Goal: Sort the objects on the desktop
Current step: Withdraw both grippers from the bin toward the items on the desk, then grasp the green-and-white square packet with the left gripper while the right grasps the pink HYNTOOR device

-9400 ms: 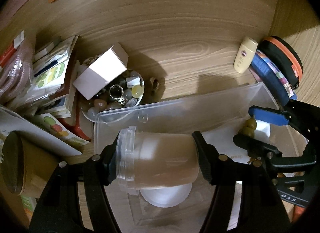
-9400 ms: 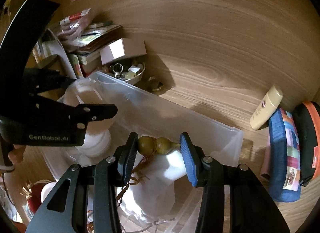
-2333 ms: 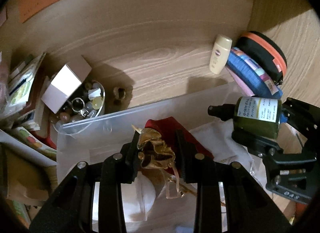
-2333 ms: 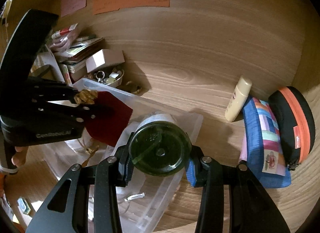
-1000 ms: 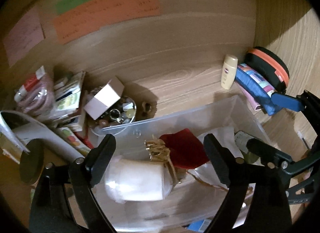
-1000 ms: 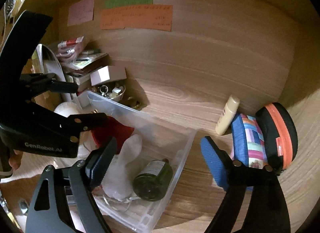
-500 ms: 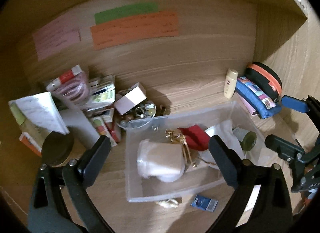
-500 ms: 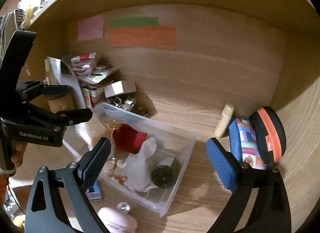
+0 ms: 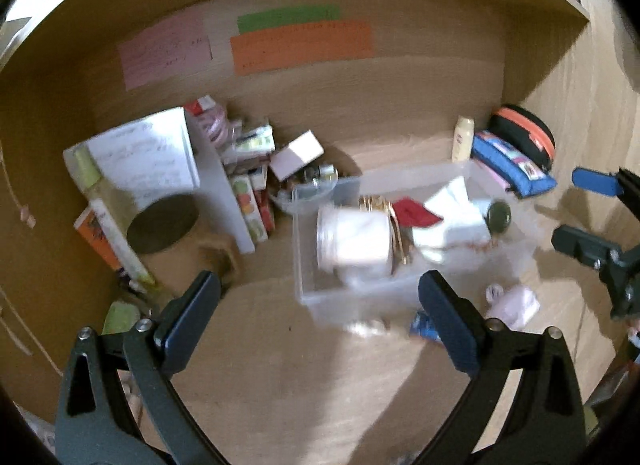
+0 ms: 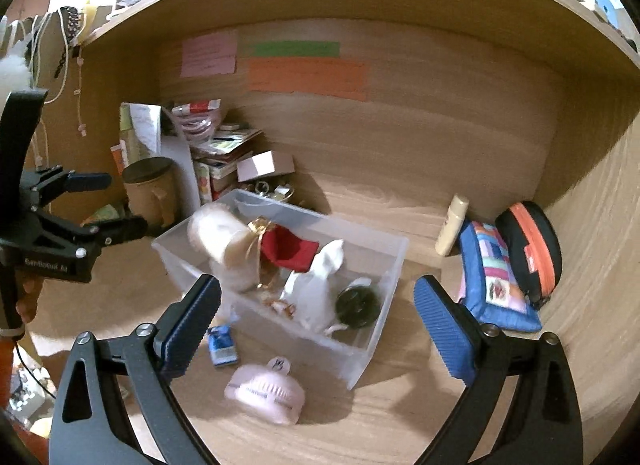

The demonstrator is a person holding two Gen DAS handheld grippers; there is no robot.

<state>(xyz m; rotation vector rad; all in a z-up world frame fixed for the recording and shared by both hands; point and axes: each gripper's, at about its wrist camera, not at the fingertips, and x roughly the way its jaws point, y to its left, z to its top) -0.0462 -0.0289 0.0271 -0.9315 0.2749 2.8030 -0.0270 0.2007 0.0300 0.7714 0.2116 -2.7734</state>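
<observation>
A clear plastic bin (image 10: 384, 261) stands on the wooden desk. In it lie a frosted jar (image 10: 218, 239), a red pouch with gold tie (image 10: 290, 251), a white cloth (image 10: 320, 285) and a dark green bottle (image 10: 358, 307). The bin also shows in the left wrist view (image 9: 304, 289), with the jar (image 9: 352, 239). My left gripper (image 9: 320, 321) is open and empty, held back above the desk in front of the bin. My right gripper (image 10: 318, 319) is open and empty, held back over the bin's near side.
A pink hand fan (image 10: 264, 391) and a small blue packet (image 10: 222, 343) lie in front of the bin. A cream bottle (image 10: 452, 231), a blue pouch (image 10: 494, 277) and a black-orange case (image 10: 528, 247) sit at right. Books, a white box (image 10: 264, 165), a trinket dish and a brown mug (image 10: 146, 189) crowd the left.
Both grippers have pulled further back and up from the bin, so more of the desk nook shows. The bin's contents lie where they were.
</observation>
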